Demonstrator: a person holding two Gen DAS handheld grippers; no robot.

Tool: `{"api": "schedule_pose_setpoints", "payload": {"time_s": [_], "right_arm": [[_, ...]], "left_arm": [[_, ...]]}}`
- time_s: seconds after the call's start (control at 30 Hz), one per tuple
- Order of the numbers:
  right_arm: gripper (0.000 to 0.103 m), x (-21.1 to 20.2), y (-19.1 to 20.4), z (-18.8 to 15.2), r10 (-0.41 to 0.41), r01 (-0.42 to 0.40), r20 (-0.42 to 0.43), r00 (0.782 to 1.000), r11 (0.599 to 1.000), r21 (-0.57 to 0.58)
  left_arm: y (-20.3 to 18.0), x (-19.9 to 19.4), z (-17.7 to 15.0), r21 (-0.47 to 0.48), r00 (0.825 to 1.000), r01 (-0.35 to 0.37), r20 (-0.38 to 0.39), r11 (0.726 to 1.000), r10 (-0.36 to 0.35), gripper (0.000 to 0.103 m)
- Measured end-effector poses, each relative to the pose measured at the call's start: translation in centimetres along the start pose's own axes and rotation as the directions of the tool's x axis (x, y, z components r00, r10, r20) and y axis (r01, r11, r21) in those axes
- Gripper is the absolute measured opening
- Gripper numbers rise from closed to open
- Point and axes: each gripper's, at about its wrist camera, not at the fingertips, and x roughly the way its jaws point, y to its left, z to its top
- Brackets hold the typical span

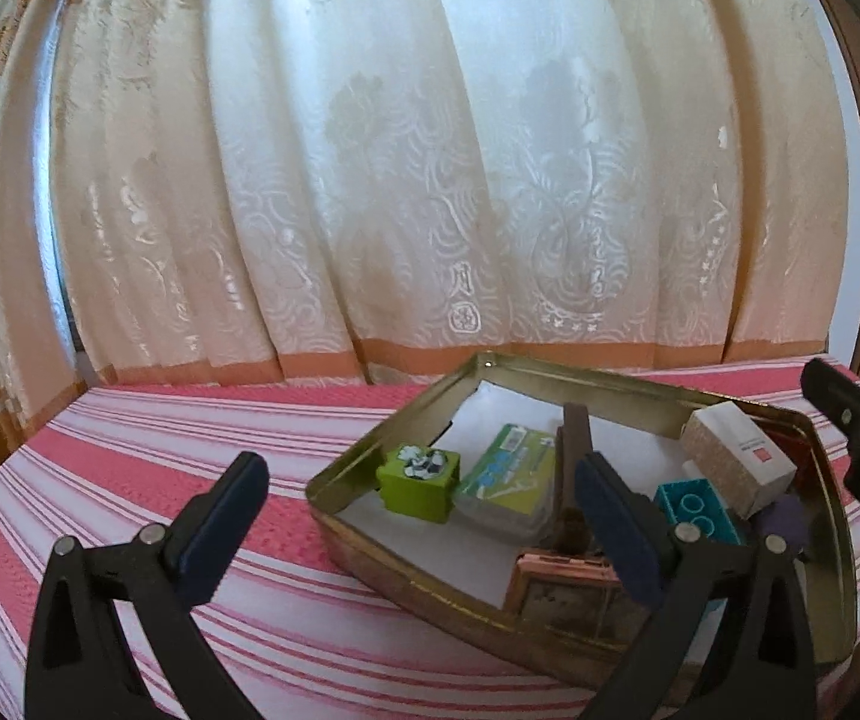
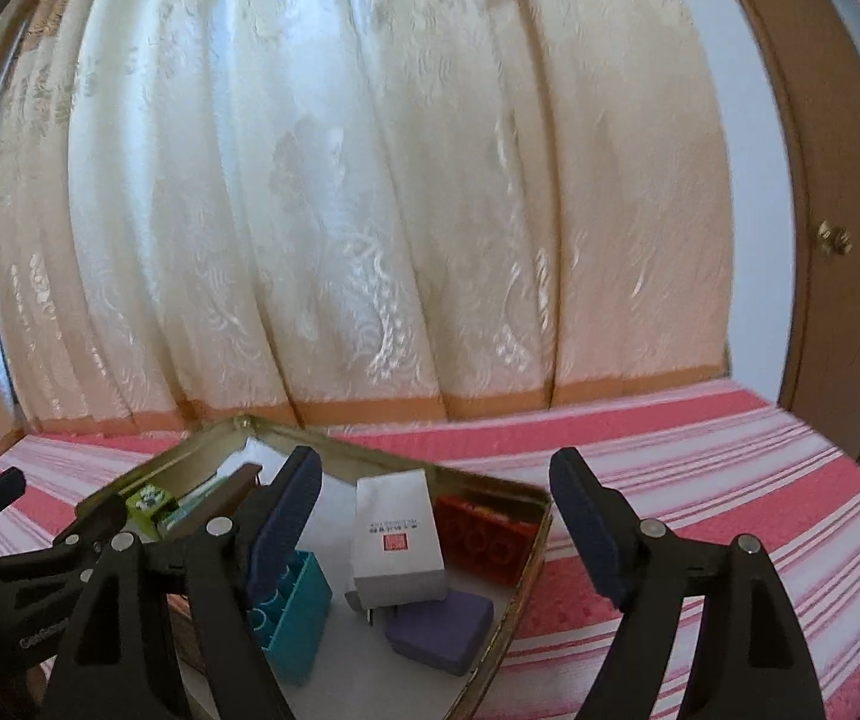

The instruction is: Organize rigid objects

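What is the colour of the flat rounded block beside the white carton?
Purple: the flat rounded block shows best in the right wrist view.

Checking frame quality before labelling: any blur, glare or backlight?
Left wrist: backlit curtain bright, tin tray fairly sharp, strong fisheye bending. Right wrist: curtain and door knob smeared by motion blur, edges vignetted.

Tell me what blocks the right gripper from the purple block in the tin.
Nothing visible. The right gripper is open and empty above the tin; the purple block lies exposed below the white box, which rests against it.
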Motion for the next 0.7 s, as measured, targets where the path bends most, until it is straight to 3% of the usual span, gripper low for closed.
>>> {"api": "schedule_pose_setpoints", "payload": {"time_s": [0.2,0.43,0.7], "right_arm": [[0.08,-2.0,0.8,-0.4,-0.055,0.055,0.024,0.998,0.998,0.005],[0.081,-4.8,1.5,-0.9,-0.089,0.087,0.078,0.993,0.996,0.032],[0.083,-6.3,2.8,-1.3,-0.112,0.11,0.105,0.988,0.994,0.025]], "left_arm": [[0.0,-0.2,-0.2,0.015,0.999,0.025,-0.022,1.0,-0.024,0.103],[-0.2,-1.4,-0.4,0.025,0.999,0.039,0.029,0.999,-0.04,0.103],[0.8,-2.3,-0.8,0.016,0.998,0.059,0.028,0.998,-0.06,0.103]]}}
